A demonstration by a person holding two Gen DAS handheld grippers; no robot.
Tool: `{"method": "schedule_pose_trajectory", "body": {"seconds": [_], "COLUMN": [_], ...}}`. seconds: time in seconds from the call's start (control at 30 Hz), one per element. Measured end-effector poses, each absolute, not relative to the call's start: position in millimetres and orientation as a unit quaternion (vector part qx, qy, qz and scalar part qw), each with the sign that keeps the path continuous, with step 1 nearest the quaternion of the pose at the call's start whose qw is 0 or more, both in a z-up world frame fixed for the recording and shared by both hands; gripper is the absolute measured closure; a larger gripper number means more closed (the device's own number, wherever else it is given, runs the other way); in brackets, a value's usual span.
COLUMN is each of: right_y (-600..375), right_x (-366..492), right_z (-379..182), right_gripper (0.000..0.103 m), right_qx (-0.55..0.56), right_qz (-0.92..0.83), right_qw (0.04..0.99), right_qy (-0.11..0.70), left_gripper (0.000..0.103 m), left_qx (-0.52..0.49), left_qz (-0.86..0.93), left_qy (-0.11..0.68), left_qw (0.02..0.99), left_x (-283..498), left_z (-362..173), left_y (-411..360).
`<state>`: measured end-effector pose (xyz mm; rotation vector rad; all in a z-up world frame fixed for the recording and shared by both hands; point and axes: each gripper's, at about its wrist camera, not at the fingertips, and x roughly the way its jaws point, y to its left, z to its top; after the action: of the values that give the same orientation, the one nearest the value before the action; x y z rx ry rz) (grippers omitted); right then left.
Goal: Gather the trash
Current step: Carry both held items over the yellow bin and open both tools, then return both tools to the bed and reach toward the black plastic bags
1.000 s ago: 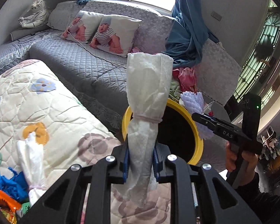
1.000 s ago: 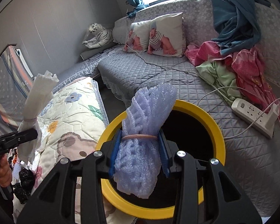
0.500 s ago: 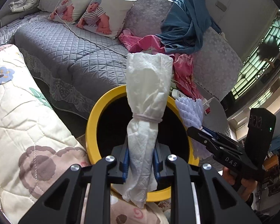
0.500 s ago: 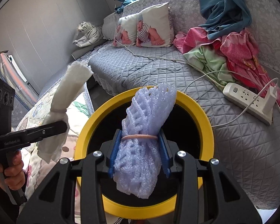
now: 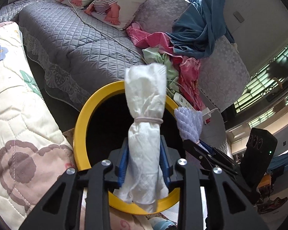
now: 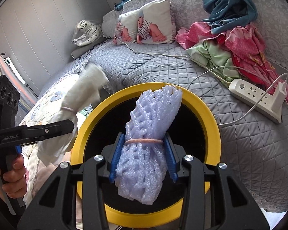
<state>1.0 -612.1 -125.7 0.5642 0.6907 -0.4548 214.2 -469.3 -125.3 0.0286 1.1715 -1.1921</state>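
1. over the dark mouth of the round yellow-rimmed bin (image 6: 207, 113), both bundles are hanging ready to drop; the step in hand, as i judge it, is letting them go.
2. the left gripper (image 5: 144, 161) is keeping its jaws narrowly parted with the white crumpled paper bundle tied with a pale band (image 5: 146, 126) standing between the blue pads; the jaws have just been opening, and the paper is looking barely pinched, if at all.
3. the right gripper (image 6: 143, 153) is standing somewhat wider, its jaws also just having been opening, with the lilac foam-net bundle bound by a pink band (image 6: 151, 132) between the pads, which are flanking it at the band.
4. to do this well, i would be keeping each bundle's lower end inside the rim before opening further, since the paper is sitting near the left edge in the right wrist view and could be tipping out onto the floral quilt (image 5: 19, 115).
5. both bundles are light and soft, so they may be clinging to the pads; a fuller opening is likely needed.
6. the paper is creased and upright; the foam is meshed, flared above its band.
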Motion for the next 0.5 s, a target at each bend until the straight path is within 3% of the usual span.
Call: {"method": "schedule_pose_trajectory", "body": {"seconds": [0.17,0.5], "right_y": [-613,-603], "right_x": [-1,-22], "right_z": [-124,-100], "right_gripper": [0.049,0.049], "right_qx": [0.267,0.244], "right_qz": [-0.227,-0.256], "right_qw": [0.876,0.887], "right_qy": [0.33,0.296], "left_gripper": [0.055,0.055], "left_qx": [-0.004,-0.034], "left_qz": [-0.514,-0.504], "left_qy": [0.522,0.486], "left_qw": [0.68,0.713], "left_x": [220,234], "left_z": [-125,-91], "left_y": [-464,-424]}}
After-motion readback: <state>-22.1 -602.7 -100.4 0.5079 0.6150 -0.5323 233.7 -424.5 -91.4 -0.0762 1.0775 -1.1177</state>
